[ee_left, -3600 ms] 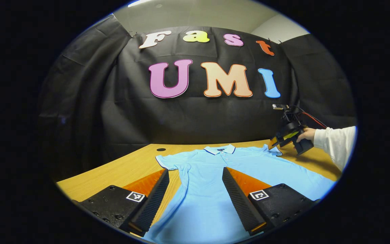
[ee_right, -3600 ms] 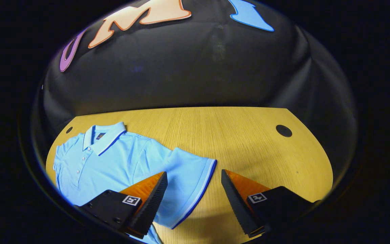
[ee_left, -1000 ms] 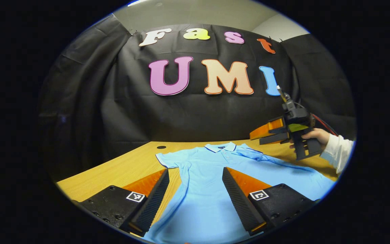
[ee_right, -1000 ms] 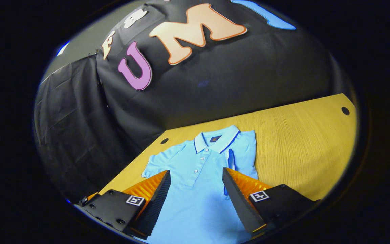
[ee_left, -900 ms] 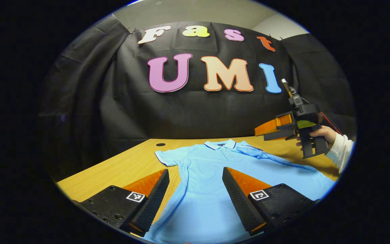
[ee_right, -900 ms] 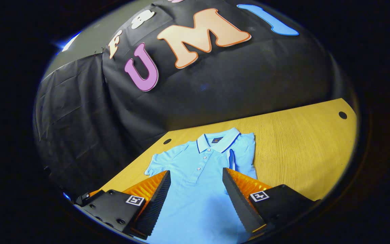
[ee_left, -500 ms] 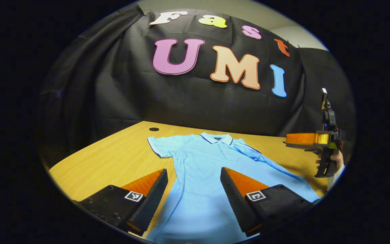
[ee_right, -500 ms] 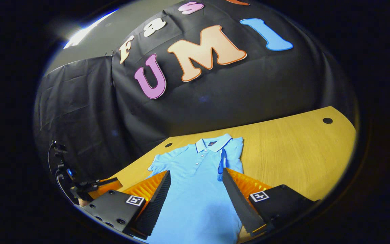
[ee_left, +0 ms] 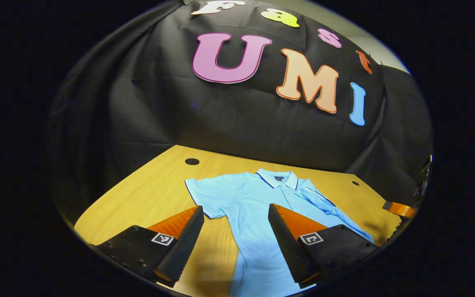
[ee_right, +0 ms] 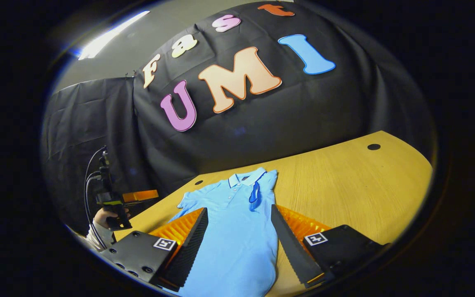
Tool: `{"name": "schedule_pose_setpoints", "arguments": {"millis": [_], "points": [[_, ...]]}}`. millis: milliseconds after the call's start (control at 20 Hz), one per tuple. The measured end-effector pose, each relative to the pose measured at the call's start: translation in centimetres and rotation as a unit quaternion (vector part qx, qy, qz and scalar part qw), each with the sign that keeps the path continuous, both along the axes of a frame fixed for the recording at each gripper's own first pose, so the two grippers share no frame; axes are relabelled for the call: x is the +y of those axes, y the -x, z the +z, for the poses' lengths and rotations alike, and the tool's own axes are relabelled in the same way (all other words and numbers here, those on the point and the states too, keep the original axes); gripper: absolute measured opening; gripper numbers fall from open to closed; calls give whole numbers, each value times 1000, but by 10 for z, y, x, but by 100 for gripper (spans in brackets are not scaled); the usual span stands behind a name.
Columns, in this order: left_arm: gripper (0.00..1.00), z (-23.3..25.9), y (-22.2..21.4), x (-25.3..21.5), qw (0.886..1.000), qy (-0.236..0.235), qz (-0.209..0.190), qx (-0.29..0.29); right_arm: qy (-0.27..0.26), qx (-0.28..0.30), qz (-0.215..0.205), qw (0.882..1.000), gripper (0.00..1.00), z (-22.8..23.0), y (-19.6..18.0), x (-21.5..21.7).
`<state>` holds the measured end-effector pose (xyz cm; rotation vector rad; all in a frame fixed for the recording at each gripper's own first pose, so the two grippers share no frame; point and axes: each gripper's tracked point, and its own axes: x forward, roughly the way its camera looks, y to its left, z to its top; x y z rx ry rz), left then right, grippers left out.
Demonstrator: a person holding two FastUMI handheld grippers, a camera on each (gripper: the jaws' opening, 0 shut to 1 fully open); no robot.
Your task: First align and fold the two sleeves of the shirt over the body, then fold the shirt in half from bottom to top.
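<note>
While one sleeve lies folded, the other sleeve lies flat

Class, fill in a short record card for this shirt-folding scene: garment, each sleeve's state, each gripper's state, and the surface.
garment: light blue polo shirt, lying flat, collar toward the wall
folded sleeve: right-side sleeve lies over the body
unfolded sleeve: other sleeve spread out on the table
left gripper: open, above the shirt
right gripper: open, holding nothing
surface: wooden table
</note>
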<state>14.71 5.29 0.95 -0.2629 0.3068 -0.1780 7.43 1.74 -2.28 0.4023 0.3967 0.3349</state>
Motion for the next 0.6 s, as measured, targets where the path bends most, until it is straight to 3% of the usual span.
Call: {"name": "schedule_pose_setpoints", "arguments": {"millis": [300,600], "points": [[94,-18,-70,16,998,35,10,47,25,-10,-28,999,97,-2,15,-17],[94,-63,-120,45,994,5,41,101,18,-8,-28,999,97,-4,23,-15]]}}
